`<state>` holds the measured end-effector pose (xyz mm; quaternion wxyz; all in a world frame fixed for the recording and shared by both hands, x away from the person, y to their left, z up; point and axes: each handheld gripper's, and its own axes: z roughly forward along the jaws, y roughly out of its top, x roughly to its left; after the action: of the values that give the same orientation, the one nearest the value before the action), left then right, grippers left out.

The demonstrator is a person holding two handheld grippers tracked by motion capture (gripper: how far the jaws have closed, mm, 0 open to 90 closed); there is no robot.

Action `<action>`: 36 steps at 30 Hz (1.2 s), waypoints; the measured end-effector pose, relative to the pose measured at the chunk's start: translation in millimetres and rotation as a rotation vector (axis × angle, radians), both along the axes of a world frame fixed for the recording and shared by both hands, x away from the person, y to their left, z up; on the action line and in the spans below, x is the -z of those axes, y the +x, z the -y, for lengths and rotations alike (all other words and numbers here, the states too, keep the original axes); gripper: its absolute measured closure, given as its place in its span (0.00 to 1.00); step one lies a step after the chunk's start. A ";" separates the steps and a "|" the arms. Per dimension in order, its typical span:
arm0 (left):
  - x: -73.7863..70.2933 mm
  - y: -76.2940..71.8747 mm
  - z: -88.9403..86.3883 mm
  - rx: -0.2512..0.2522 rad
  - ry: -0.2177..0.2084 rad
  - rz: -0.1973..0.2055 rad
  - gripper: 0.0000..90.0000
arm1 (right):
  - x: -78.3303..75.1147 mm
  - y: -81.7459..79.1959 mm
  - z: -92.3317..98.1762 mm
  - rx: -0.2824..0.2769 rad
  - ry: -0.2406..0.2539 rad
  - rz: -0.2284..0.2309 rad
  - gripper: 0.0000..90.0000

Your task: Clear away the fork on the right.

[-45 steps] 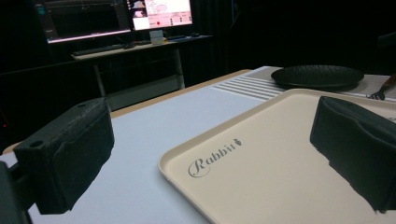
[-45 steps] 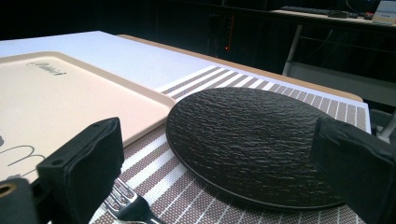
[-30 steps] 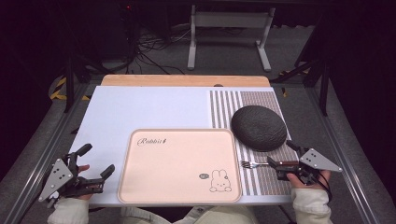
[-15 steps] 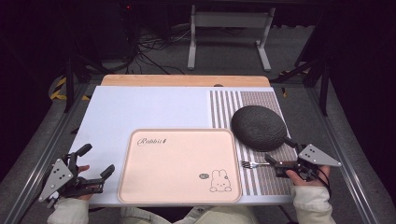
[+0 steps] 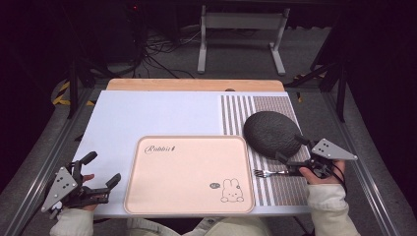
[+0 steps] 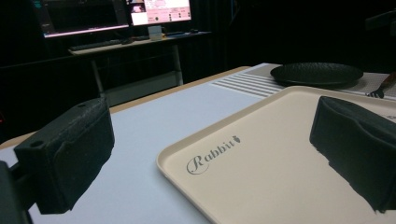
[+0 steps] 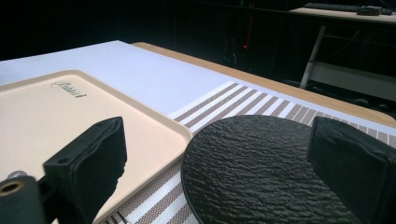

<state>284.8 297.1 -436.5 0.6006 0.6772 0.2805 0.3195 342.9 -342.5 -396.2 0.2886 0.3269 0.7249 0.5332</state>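
Right tongs point(image 5: 290, 149): jaws spread, empty; poised at near edge of black plate point(image 5: 272, 133); plate between jaws in right gripper view; fork point(image 5: 268, 172) on striped mat point(image 5: 282, 189) just beside right tongs, tines toward tray point(image 5: 189, 174); contact with fork unclear; black plate on striped mat, right of tray; left tongs point(image 5: 101, 169): jaws spread, empty, at left edge of tray, low over bench point(image 5: 147, 113); tray beige, marked "Rabbit", rabbit figure at near right corner.

The white mat point(image 5: 147, 113) lay bare behind the tray point(image 5: 189, 169), leaving open passage. At right, the black plate point(image 5: 271, 133) and fork point(image 5: 268, 172) crowded the striped placemat point(image 5: 275, 105).
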 end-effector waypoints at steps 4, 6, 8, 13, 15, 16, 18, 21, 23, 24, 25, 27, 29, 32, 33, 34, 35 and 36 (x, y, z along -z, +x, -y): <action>0.1 0.3 -0.1 -0.001 -0.001 0.000 0.01 | -4.1 8.9 -4.4 -0.017 0.003 -0.023 0.04; 0.1 0.3 -0.2 -0.001 -0.002 -0.001 0.01 | -4.2 13.9 -7.3 -0.041 0.005 -0.048 0.04; 0.2 0.2 -0.4 -0.001 -0.002 -0.003 0.01 | -4.5 17.4 -9.2 -0.071 0.001 -0.063 0.03; 0.5 0.9 -0.3 0.004 -0.002 -0.009 0.01 | -11.7 21.8 -11.5 -0.124 -0.079 -0.078 0.03; 0.6 1.1 0.2 0.006 -0.004 -0.008 0.01 | -18.6 23.0 -14.0 -0.172 -0.173 -0.115 0.08; 0.3 0.7 0.1 0.002 -0.001 -0.008 0.01 | -20.3 23.4 -14.8 -0.182 -0.209 -0.129 0.08; 0.2 1.1 0.1 0.005 0.001 -0.006 0.01 | -22.8 24.5 -16.2 -0.191 -0.279 -0.155 0.08; 0.2 1.0 0.2 0.005 0.002 -0.005 0.01 | -26.0 25.8 -17.4 -0.211 -0.345 -0.179 0.10; 0.2 1.1 0.0 0.005 0.001 -0.005 0.01 | -28.9 27.2 -18.1 -0.234 -0.388 -0.201 0.13; 0.3 1.0 0.0 0.005 -0.001 -0.007 0.01 | -30.1 28.0 -18.6 -0.249 -0.412 -0.217 0.14; 0.3 0.9 0.0 0.005 -0.002 -0.008 0.01 | -31.1 29.0 -19.1 -0.257 -0.442 -0.224 0.14; 0.3 0.9 0.0 0.005 -0.001 -0.008 0.01 | -33.5 30.3 -20.5 -0.271 -0.499 -0.247 0.15; 0.1 1.0 -0.1 0.005 0.002 -0.005 0.01 | -37.0 31.8 -22.4 -0.297 -0.558 -0.277 0.16; 0.1 0.8 0.2 0.004 0.002 -0.006 0.01 | -40.1 33.4 -23.7 -0.315 -0.613 -0.311 0.16; 0.0 0.7 0.1 0.003 0.002 -0.006 0.01 | -40.7 34.2 -24.0 -0.325 -0.635 -0.321 0.17; 0.0 0.7 0.1 0.003 0.001 -0.006 0.01 | -40.8 35.0 -24.3 -0.337 -0.651 -0.332 0.17; 0.0 0.6 0.0 0.002 0.000 -0.006 0.01 | -40.8 35.3 -24.3 -0.343 -0.661 -0.338 0.17; 0.0 0.7 -0.1 0.002 0.001 -0.007 0.01 | -40.5 36.1 -24.7 -0.351 -0.685 -0.355 0.17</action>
<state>285.5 297.2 -436.4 0.5996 0.6788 0.2817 0.3169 379.0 -317.8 -355.6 0.1560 0.1706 0.9434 0.2378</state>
